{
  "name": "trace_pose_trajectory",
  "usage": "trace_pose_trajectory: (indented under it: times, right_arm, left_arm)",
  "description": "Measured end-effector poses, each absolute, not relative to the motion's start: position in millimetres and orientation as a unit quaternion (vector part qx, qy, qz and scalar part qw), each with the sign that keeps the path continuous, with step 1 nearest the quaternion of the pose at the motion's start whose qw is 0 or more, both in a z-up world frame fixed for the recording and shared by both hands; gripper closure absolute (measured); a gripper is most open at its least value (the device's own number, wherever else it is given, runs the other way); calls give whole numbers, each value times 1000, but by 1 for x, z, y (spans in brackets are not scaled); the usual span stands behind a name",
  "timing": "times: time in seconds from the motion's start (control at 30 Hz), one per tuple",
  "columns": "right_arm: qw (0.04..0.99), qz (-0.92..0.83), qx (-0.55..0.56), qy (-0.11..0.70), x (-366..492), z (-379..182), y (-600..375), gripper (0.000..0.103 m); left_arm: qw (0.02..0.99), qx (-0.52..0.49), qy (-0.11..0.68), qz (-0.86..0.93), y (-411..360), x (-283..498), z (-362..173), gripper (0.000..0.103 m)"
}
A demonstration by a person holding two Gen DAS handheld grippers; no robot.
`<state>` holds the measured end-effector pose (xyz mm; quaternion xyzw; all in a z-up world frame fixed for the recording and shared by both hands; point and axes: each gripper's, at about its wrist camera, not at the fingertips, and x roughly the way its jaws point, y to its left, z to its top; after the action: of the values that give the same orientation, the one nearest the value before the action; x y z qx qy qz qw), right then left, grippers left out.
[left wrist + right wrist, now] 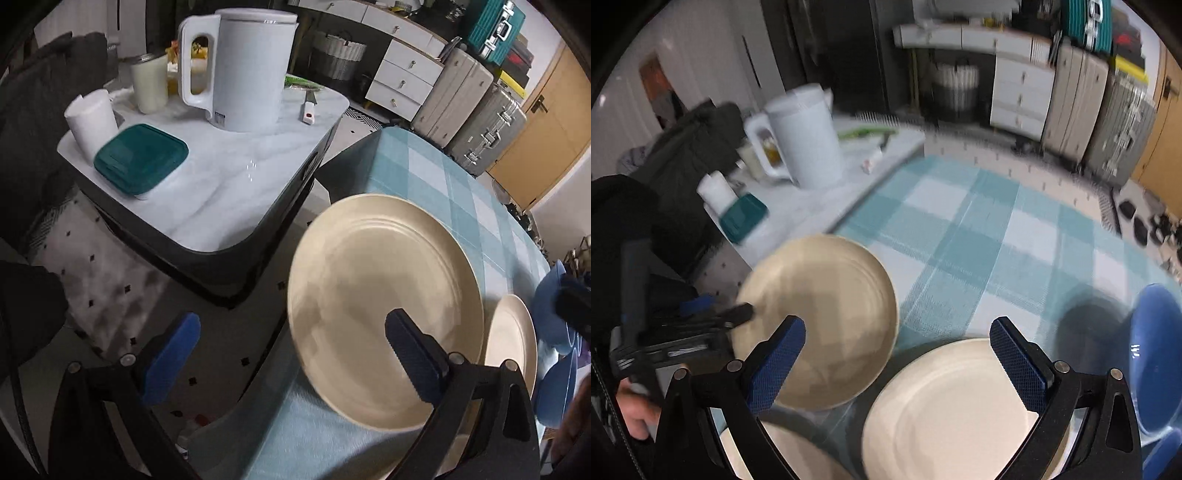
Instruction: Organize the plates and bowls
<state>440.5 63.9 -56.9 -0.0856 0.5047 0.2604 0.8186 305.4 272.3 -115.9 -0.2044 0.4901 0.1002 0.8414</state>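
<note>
My left gripper [291, 350] hangs wide open beside the large cream plate [384, 306]; my right gripper [897, 354], jaws apart, hovers above the smaller plate [945, 413].

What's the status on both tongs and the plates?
Left tongs open, empty, at the big beige plate on the checked cloth. Right tongs open, empty, above the white plate. Blue bowls alongside; nothing blocking.
</note>
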Motion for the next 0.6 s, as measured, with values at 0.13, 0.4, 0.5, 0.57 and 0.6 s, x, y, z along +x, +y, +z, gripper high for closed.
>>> trace_pose_trajectory:
  times: [0.13,0.4,0.5,0.57,0.6]
  right_arm:
    - [788,262,-77,552,461,-90,69,36]
    - [768,263,-102,575,465,-115,90,47]
    - [761,258,-128,581,462,-122,97,56]
    - [757,260,-132,585,460,-125,98,62]
    - [755,261,-133,586,459,-126,99,65]
  left_arm:
    - [834,-224,498,74,279,310,-123,19]
    - [829,-250,499,33,285,311,-134,48]
    - [831,-241,501,36,287,311,-136,71]
    - [829,-248,501,26,288,311,-137,78]
    - [830,-251,498,22,289,311,-137,80]
